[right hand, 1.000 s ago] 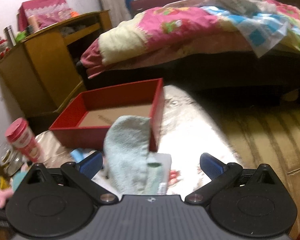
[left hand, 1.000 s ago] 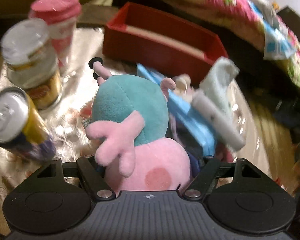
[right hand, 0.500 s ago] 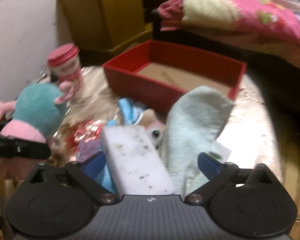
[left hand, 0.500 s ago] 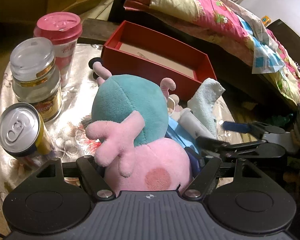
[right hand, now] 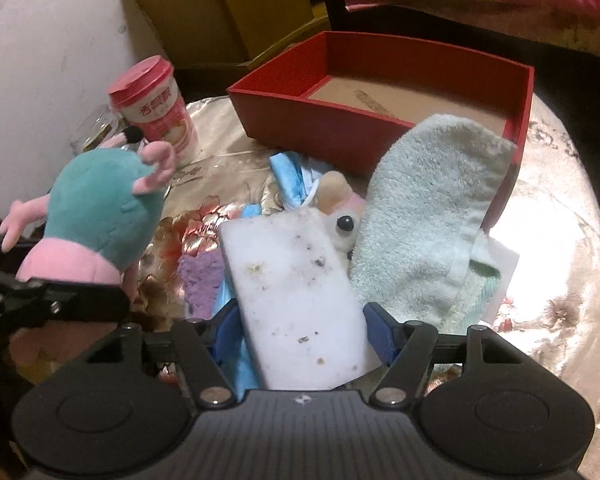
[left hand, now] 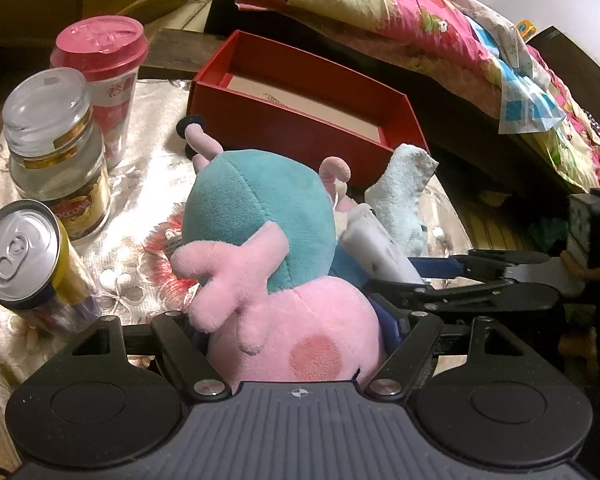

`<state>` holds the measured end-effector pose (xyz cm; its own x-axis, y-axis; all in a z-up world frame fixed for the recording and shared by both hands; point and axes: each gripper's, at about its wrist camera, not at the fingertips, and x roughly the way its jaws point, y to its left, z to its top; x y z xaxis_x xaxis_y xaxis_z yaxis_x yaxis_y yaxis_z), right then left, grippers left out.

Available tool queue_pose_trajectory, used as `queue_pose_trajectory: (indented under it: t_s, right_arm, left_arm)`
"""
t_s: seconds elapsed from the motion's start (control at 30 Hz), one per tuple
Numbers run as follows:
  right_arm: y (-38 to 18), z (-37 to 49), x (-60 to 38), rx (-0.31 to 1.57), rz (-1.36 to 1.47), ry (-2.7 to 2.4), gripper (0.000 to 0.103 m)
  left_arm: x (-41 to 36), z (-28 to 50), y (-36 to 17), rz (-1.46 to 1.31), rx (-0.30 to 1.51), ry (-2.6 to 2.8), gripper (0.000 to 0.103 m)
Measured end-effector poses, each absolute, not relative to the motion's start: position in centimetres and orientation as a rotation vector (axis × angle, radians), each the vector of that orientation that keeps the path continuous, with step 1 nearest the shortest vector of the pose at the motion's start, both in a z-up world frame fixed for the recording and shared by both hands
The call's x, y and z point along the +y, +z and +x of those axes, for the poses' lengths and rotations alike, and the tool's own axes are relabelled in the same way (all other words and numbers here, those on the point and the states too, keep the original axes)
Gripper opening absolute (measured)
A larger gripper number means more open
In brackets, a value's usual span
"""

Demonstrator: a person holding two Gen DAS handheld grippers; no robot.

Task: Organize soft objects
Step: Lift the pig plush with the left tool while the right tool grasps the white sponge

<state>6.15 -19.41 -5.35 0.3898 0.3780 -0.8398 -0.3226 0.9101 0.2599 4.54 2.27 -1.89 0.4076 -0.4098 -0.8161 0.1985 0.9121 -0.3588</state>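
So far the red box [right hand: 380, 128] ahead of both tongs is empty. The left gripper [left hand: 296, 344] clamps the plush toy [left hand: 268, 240]; the right gripper [right hand: 300, 332] is closing around the white sponge [right hand: 292, 292], the towel [right hand: 428, 208] lying just right of it. All the sorting remains.

Bed [left hand: 440, 40] w/ pink floral quilt [left hand: 400, 4] runs behind the round table [left hand: 148, 128]. Yellow wood cabinet [right hand: 220, 8] left of bed, white wall [right hand: 40, 40] beside it. Striped floor [left hand: 480, 216] btwn table and bed.
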Motion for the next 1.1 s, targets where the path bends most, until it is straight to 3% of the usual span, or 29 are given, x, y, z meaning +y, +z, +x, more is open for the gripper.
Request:
queue_pose_trajectory:
  t_s: [0.3, 0.47, 0.6, 1.1]
  right_arm:
    - [-3.4, 5.5, -20.7, 1.106, 0.173, 0.480, 0.043]
    - [-3.6, 4.4, -19.1, 1.047, -0.052, 0.444, 0.047]
    - [-2.9, 5.0, -19.0, 1.019, 0.010, 0.543, 0.047]
    - [-7.1, 6.5, -16.9, 1.118, -0.033, 0.497, 0.044]
  left_arm:
    - [2.0, 4.6, -2.0, -0.207, 1.090, -0.383, 0.074]
    - [2.0, 4.7, -2.1, -0.202, 1.093, -0.379, 0.074]
    - [2.0, 4.6, -1.7, -0.214, 1.075, -0.386, 0.073]
    - [1.7, 6.5, -5.9, -0.108, 1.173, -0.289, 0.078]
